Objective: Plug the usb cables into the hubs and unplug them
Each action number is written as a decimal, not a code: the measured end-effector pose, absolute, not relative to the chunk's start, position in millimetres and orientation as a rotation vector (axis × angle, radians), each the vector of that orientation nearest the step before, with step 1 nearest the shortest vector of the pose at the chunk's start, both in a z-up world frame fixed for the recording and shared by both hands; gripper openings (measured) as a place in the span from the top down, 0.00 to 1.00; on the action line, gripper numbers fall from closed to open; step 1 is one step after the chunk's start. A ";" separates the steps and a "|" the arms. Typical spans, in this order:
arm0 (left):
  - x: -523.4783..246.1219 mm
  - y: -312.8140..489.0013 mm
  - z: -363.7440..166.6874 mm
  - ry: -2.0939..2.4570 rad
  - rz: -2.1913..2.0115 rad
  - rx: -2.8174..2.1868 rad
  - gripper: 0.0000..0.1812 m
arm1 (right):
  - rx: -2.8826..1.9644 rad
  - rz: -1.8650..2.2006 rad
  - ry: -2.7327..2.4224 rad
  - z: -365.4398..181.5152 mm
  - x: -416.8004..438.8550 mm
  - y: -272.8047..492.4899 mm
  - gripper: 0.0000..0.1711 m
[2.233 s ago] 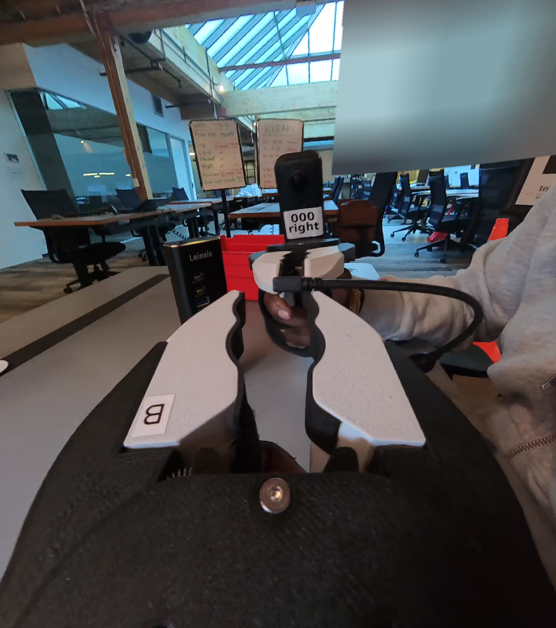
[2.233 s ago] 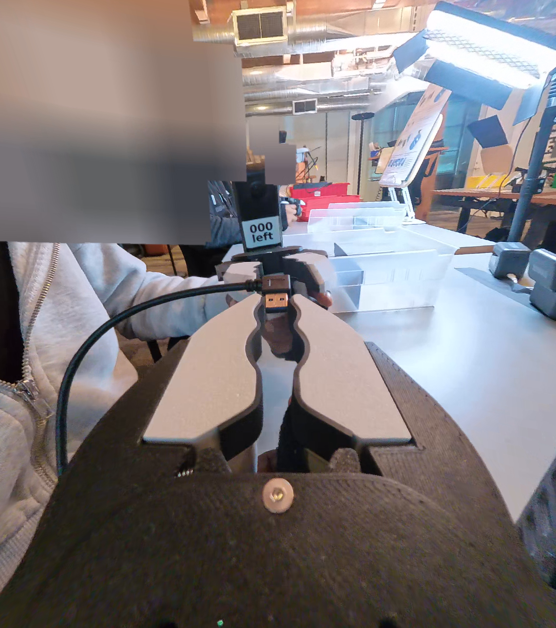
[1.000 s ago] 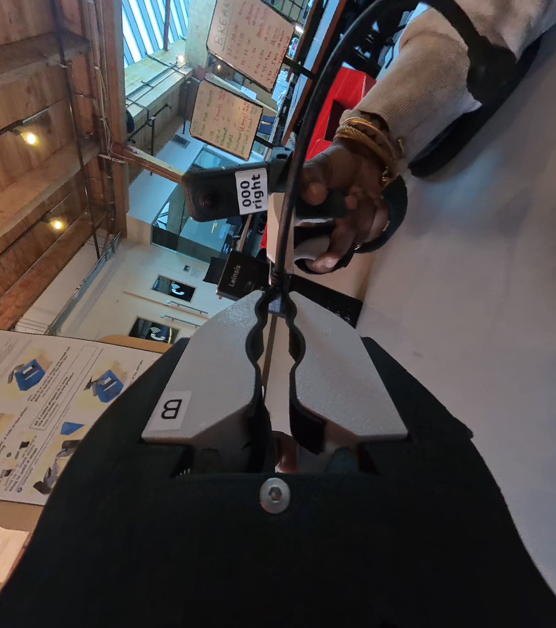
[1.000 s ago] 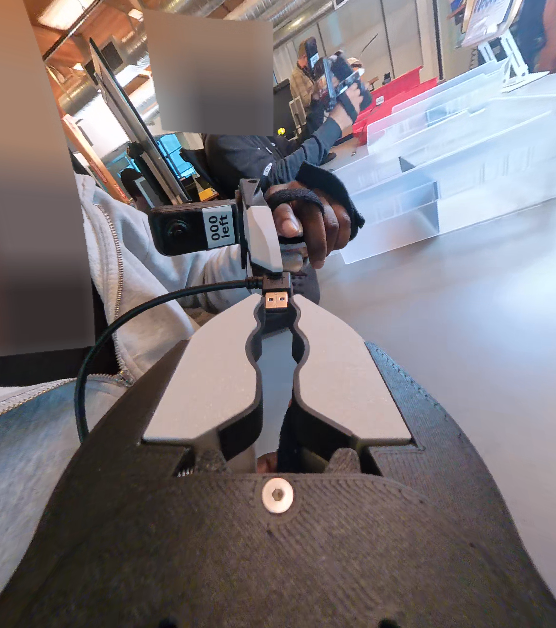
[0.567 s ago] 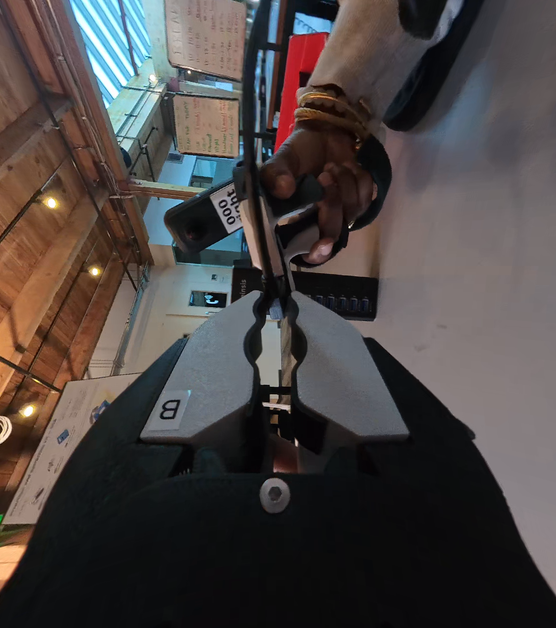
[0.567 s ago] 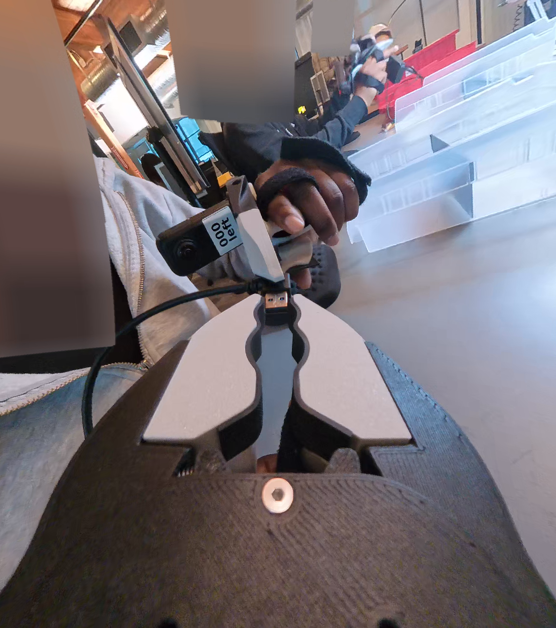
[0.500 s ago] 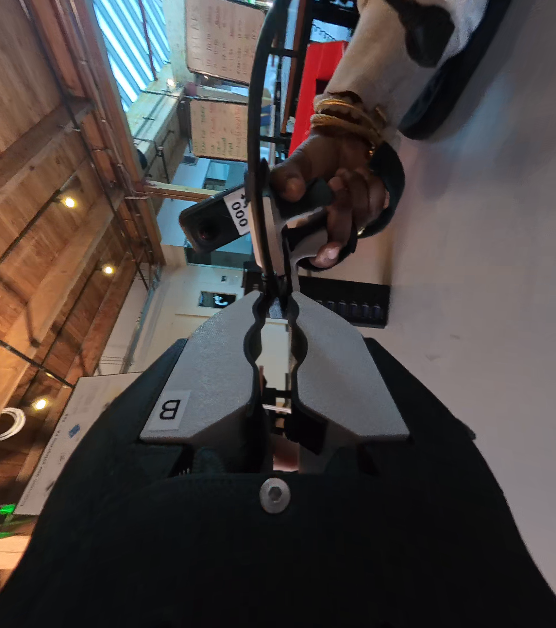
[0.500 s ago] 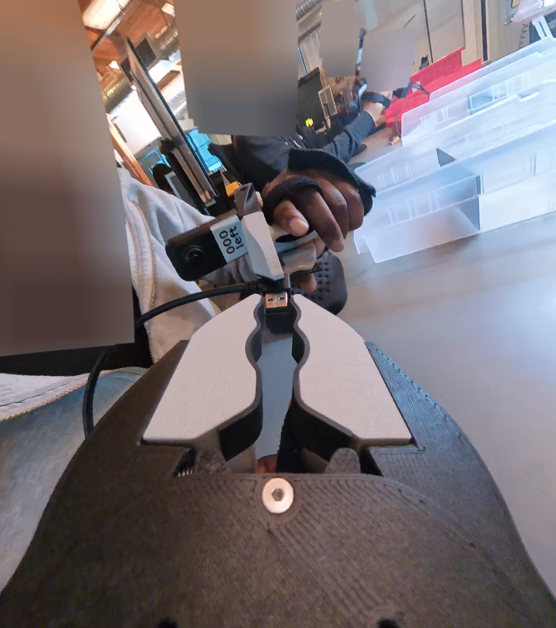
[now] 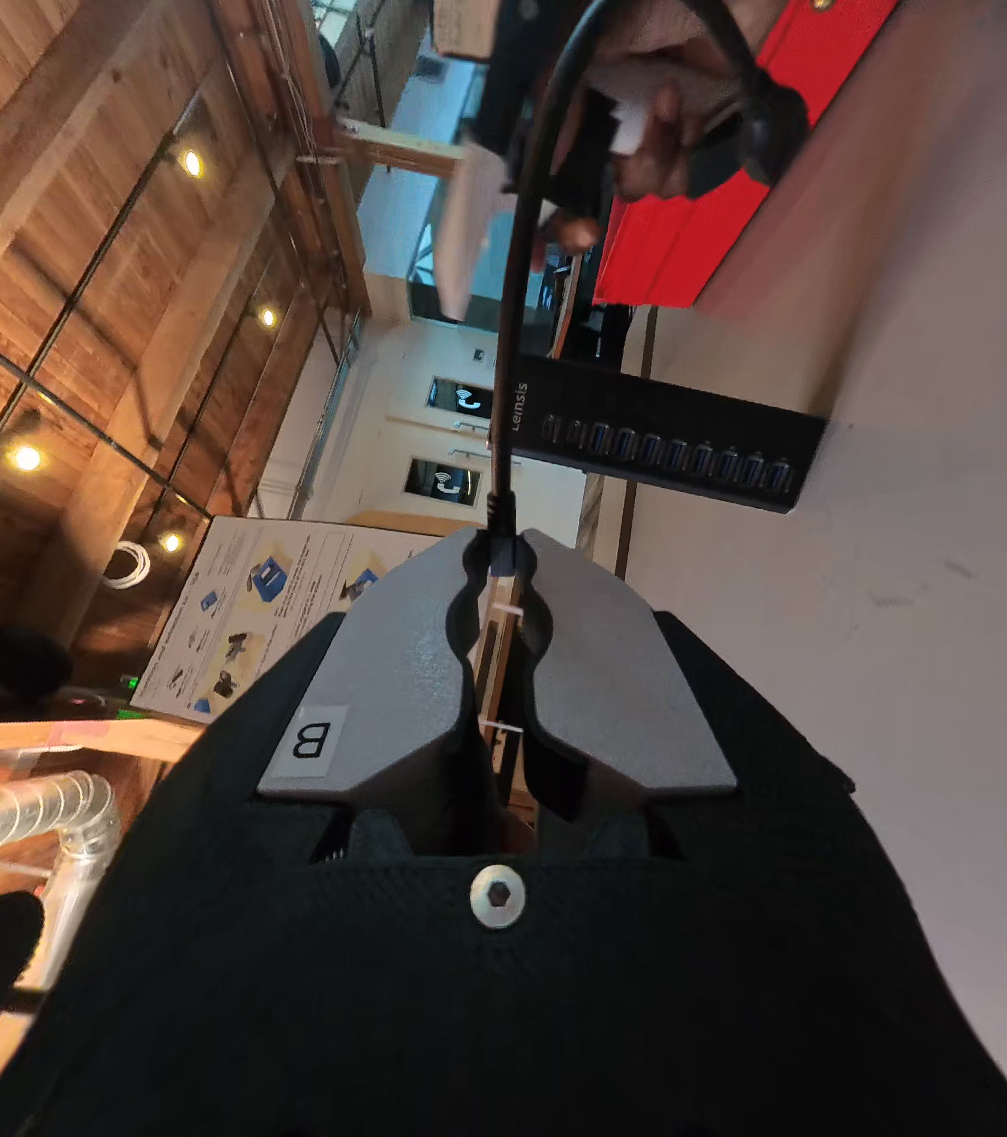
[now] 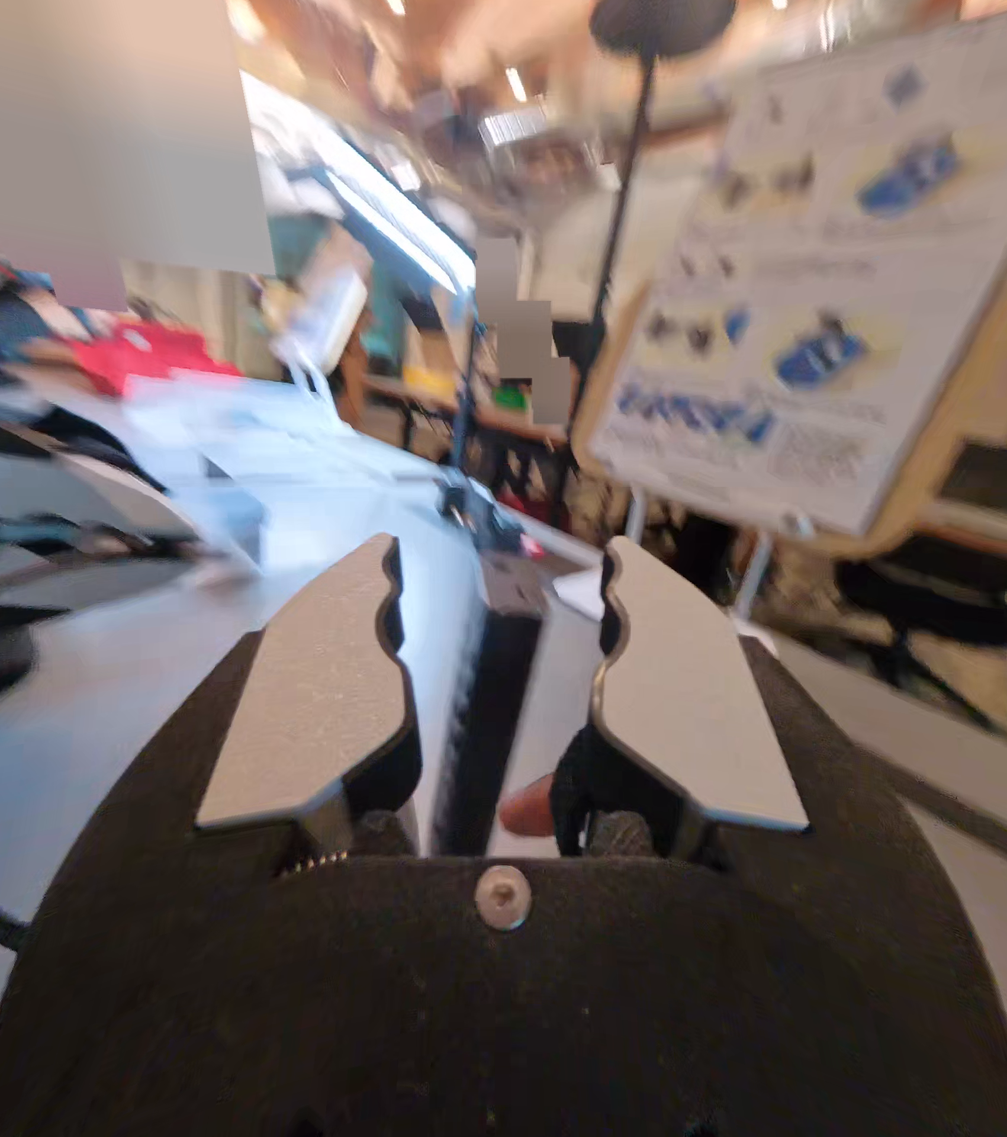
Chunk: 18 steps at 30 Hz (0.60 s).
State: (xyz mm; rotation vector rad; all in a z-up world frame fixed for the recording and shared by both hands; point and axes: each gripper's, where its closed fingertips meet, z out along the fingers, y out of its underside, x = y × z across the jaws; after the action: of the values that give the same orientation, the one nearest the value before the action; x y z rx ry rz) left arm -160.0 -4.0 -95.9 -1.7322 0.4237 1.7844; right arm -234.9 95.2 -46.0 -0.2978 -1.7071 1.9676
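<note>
My left gripper (image 9: 501,554) is shut on one plug of a black USB cable (image 9: 510,344). The cable rises from the jaws and arcs over to the upper right. A long black hub (image 9: 667,443) with a row of blue ports lies on the pale table (image 9: 919,554) just beyond the plug. The view is rolled sideways. My right gripper (image 10: 501,544) is wide open and empty. The right wrist view is blurred, and a dark box, probably the hub (image 10: 510,652), lies on the table between its fingers.
A red bin (image 9: 704,203) sits behind the hub. A person's hand (image 9: 654,154), blurred, is near the cable's far end. Clear plastic trays (image 10: 230,424) stand at the left. A poster board on a stand (image 10: 827,295) is at the right, with office chairs behind it.
My right gripper has let go of the USB plug, opened wide and swung away to the right. My left gripper keeps its end of the cable and now faces the hub's ports.
</note>
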 end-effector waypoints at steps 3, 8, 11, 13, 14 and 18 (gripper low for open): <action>-163.6 -6.2 -97.7 0.380 1.767 -1.724 0.96 | -0.493 1.782 -1.932 -93.8 -264.5 96.3 0.59; -164.3 -8.4 -100.9 0.352 1.793 -1.710 0.95 | -0.524 1.679 -2.420 -169.0 -252.1 62.2 0.65; -162.9 -9.5 -95.0 0.339 1.841 -1.661 0.96 | -0.523 1.602 -2.372 -181.7 -263.6 56.0 0.83; -158.8 -11.2 -85.0 0.342 1.909 -1.585 0.95 | -0.492 1.568 -2.317 -179.7 -266.4 53.6 0.84; -156.4 -12.2 -80.2 0.348 1.945 -1.552 0.95 | -0.468 1.539 -2.271 -177.1 -267.8 52.6 0.84; -153.7 -14.6 -71.3 0.349 2.029 -1.501 0.95 | -0.445 1.681 -2.129 -149.7 -257.1 37.3 0.84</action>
State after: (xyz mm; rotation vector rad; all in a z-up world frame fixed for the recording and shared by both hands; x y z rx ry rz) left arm -153.7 -14.6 -71.3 -1.5009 0.3487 2.0286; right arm -257.1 37.3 -149.7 -0.4452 -2.1294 1.6810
